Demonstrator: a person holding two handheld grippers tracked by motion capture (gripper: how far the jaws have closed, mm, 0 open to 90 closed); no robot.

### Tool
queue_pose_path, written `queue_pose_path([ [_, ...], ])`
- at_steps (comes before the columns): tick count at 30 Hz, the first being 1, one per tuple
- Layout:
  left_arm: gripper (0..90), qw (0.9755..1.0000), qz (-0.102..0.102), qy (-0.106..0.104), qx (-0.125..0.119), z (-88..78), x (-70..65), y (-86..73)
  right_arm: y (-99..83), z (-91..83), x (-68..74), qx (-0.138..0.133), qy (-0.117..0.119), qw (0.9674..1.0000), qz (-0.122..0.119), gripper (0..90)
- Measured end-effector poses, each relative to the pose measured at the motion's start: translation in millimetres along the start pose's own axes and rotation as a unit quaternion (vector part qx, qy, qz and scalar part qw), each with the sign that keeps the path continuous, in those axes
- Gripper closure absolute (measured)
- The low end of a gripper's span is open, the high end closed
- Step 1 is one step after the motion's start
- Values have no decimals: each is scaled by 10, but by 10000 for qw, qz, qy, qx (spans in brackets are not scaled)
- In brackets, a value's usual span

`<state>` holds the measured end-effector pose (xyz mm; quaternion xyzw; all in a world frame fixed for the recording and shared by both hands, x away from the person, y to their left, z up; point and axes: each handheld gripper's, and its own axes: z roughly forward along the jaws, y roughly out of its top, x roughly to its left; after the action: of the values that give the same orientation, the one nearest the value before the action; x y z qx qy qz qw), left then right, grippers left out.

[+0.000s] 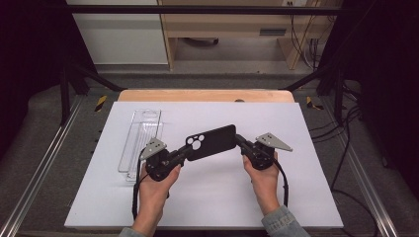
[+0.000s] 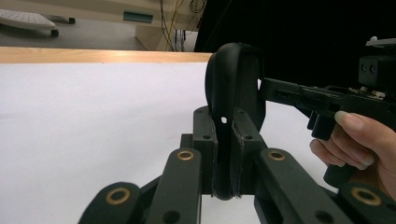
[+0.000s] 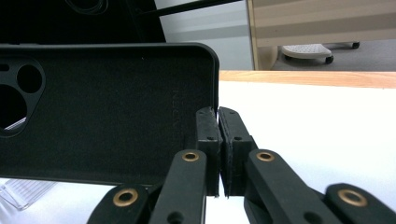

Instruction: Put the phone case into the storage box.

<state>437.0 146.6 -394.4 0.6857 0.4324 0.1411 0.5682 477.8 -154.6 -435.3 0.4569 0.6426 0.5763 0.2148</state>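
Table: a white board point(image 1: 207, 197) covers the work surface, with a wooden edge point(image 1: 205, 95) showing at the far side.
Packaging: a clear plastic box point(image 1: 140, 138) lies flat on the board's left part, apart from the case, and looks emptied.
Phone case: the black phone case point(image 1: 211, 142) is lifted off the board near its middle, held between the two grippers, camera cut-outs toward the left end.
Progress: by my reading the case is already out of its packaging and gripped at both ends; whatever comes after, flexing it, turning it or setting it down, is not yet done.
Left gripper: the left gripper point(image 2: 224, 140) is clamped on the case's edge at the cut-out end, jaws pressed on the rim.
Right gripper: the right gripper point(image 3: 218, 135) pinches the opposite short edge, jaws nearly together on the thin wall.
Hands: both hands come up from the near edge, the grippers angled inward and upward toward each other, the case bridging them.
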Motion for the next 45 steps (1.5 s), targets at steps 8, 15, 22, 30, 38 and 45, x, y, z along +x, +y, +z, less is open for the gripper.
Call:
queue_pose_path([
  [8, 827, 9998, 88, 160, -26, -17, 63, 94, 8, 5, -11, -96, 217, 9997, 39, 653],
  [15, 827, 9986, 386, 344, 80, -33, 136, 195, 18, 19, -58, -268, 60, 9994, -221, 407],
  [22, 827, 9957, 809, 442, 119, -71, 192, 278, -13, 56, -116, -91, -113, 9989, -454, 255],
  [30, 827, 9930, 1107, 373, 171, -123, 326, 435, -34, 50, -118, 208, -148, 9955, -913, 169],
  [38, 827, 9901, 1353, 217, 310, -101, 463, 671, -35, 8, -89, 386, -112, 9910, -1279, 163],
  [45, 827, 9851, 1638, 57, 529, -12, 521, 902, -110, -90, -177, 413, -288, 9875, -1494, 160],
])
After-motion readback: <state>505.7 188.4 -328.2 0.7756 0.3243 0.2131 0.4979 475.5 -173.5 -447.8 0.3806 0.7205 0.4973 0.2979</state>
